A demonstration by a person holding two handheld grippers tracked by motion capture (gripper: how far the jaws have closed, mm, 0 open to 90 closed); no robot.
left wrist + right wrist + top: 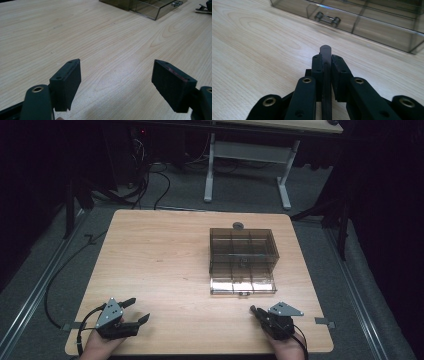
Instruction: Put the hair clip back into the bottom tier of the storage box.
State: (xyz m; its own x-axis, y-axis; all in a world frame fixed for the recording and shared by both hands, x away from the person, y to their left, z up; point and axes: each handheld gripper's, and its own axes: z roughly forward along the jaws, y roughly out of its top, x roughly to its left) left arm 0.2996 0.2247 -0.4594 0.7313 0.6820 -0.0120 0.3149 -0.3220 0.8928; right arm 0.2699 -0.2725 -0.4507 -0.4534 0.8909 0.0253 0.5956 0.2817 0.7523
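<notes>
Dark strip, clamped in right hand-held gripper

No readable text, label, brand, number or sign anywhere.

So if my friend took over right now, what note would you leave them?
Left gripper: open, holding nothing, at the table's near left corner.
Right gripper: shut on a thin dark stick, near the right corner, pointing at the box.
The clear plastic box sits right of the table's middle, its latch facing the right gripper.
Done: stick picked up. Left: probably bringing the stick to the box; it is not there yet.
</notes>
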